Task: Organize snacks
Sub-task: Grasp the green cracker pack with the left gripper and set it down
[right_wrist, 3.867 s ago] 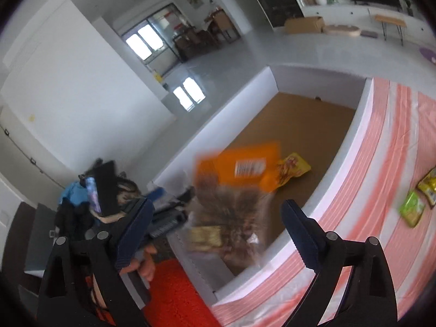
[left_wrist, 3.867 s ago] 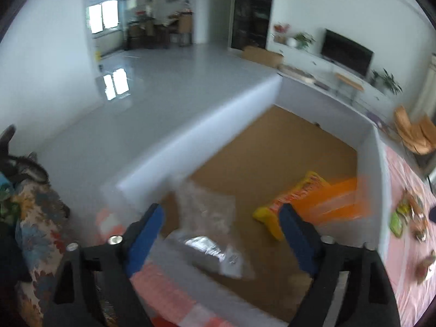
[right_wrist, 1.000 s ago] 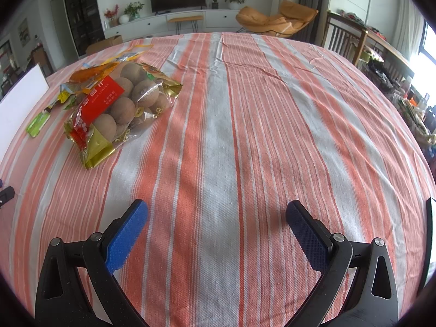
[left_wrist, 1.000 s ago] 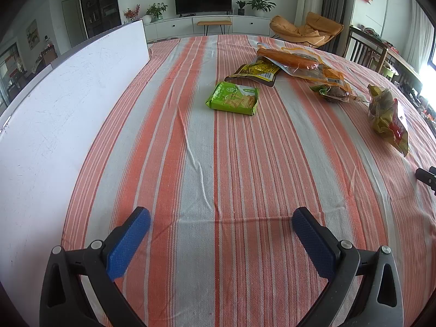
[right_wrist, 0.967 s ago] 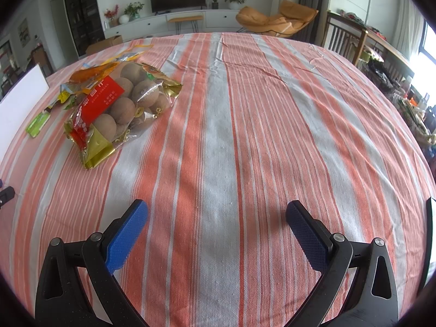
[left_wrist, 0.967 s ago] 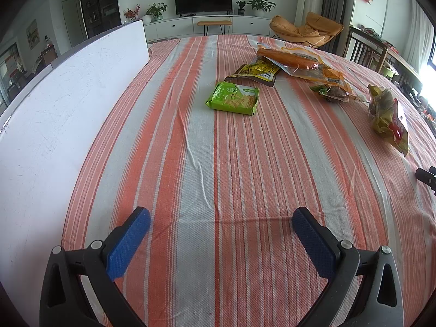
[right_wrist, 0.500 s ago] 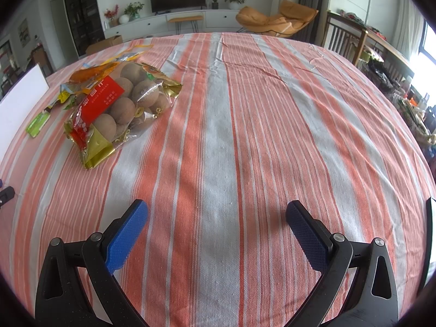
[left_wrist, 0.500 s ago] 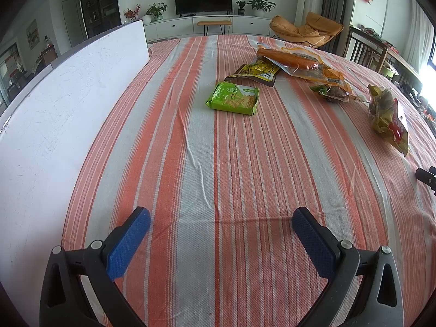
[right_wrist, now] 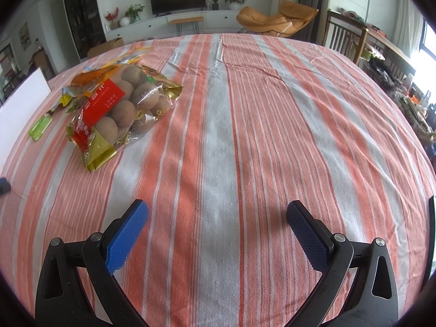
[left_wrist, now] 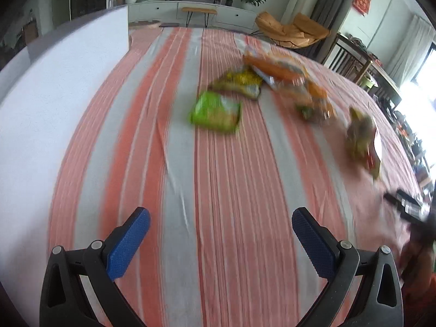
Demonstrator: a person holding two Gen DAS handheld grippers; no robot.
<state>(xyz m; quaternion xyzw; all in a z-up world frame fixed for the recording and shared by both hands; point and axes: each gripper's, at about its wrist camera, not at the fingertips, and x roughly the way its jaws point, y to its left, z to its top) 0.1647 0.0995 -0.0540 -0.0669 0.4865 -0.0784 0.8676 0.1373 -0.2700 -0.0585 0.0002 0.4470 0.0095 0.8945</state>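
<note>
both grippers spread wide, nothing between the jaws. left gripper (left_wrist: 220, 219) over bare striped cloth (left_wrist: 218, 190), white box wall (left_wrist: 54, 87) on its left. snacks lie ahead on the cloth, blurred: green pack (left_wrist: 215, 111) nearest, yellow pack (left_wrist: 239, 83) behind it, orange bag (left_wrist: 283, 73) to the right. right gripper (right_wrist: 218, 215) over cloth too; bag of brown balls (right_wrist: 120, 111) ahead-left, well apart from it.
</note>
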